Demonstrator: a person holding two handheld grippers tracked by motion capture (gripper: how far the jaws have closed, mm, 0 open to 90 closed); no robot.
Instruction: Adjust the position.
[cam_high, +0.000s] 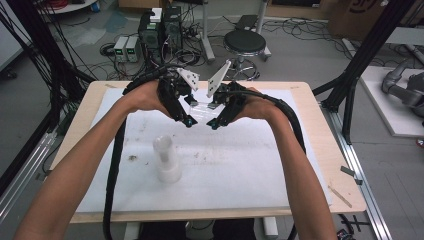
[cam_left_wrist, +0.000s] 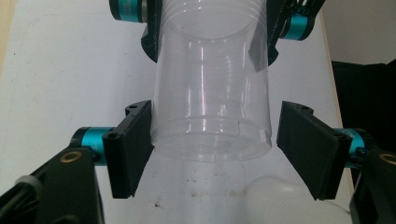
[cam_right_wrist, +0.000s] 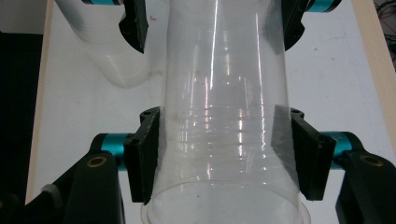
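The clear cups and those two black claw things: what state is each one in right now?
Clear cups: nested, held in the air between both grippers.
Right gripper: shut on the cups.
Left gripper: open, one jaw touching.
White cup stack: upright on the table.

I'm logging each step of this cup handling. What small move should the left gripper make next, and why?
Probably close the left gripper. Its one jaw touches the clear cup and the other stands apart from it, while the right gripper already clamps the cup's other end above the table.
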